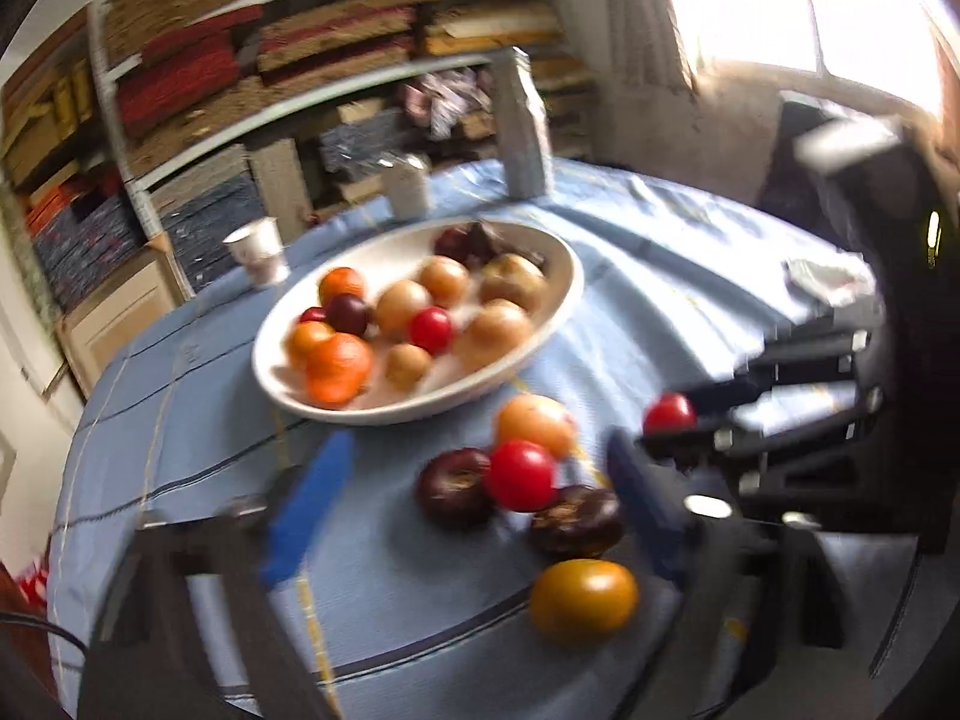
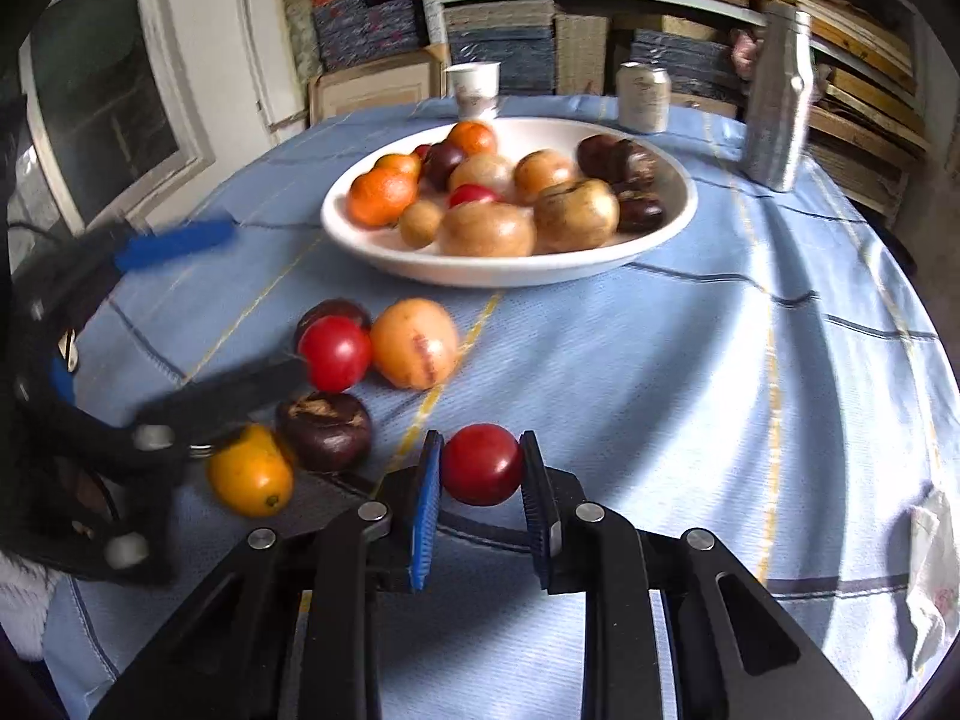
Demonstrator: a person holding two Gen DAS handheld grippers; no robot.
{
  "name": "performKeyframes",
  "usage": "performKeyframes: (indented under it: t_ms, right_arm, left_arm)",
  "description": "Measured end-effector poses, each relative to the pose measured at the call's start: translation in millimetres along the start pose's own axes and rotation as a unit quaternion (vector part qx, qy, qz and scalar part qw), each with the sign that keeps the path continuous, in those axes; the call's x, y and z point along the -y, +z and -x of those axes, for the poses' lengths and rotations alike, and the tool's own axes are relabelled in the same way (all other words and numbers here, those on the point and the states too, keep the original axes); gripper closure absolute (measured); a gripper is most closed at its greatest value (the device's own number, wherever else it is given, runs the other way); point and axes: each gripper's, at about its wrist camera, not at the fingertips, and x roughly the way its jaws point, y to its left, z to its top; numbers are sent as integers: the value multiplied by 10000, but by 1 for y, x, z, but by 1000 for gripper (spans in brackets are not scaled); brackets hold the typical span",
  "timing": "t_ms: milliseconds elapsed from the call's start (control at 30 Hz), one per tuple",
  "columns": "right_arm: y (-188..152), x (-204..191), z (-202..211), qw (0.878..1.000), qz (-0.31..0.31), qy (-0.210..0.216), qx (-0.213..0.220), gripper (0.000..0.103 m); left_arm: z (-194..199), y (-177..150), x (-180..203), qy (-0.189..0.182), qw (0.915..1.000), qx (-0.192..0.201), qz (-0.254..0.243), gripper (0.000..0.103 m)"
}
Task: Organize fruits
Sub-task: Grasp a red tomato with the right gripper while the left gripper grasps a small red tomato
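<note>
A white bowl [image 2: 660, 240] [image 1: 564, 294] holds several fruits: oranges, tan ones, dark purple ones, a red one. On the blue tablecloth in front of it lie a red fruit [image 2: 334, 353] [image 1: 521, 475], a pale orange fruit [image 2: 414, 343] [image 1: 535, 425], two dark purple fruits [image 2: 324, 431] [image 1: 455, 486] and a yellow-orange fruit [image 2: 250, 471] [image 1: 583, 601]. My right gripper [image 2: 481, 468] is shut on a small red fruit [image 2: 482, 465] [image 1: 669, 413]. My left gripper [image 1: 474, 516] is open, its blue fingers [image 1: 312, 510] standing on either side of the loose fruits.
A paper cup [image 2: 474, 90], a drinks can [image 2: 644, 97] and a silver bottle [image 2: 777, 102] stand behind the bowl. A crumpled white wrapper [image 2: 933, 576] lies at the right table edge. Shelves of stacked boxes fill the background.
</note>
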Motion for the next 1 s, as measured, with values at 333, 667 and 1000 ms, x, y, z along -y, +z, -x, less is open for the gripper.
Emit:
performKeyframes:
  t_ms: [333, 667, 1000]
  right_arm:
    - [-1, 18, 11, 9995, -243, -87, 198, 77]
    - [-2, 20, 9, 9994, -293, -66, 161, 77]
    - [1, 29, 20, 9977, -508, -8, 437, 77]
  left_arm:
    - [-29, 2, 9, -417, 9980, -471, 7, 59]
    - [-35, -2, -3, -666, 9953, -596, 379, 74]
    - [6, 10, -38, -330, 9961, -62, 822, 74]
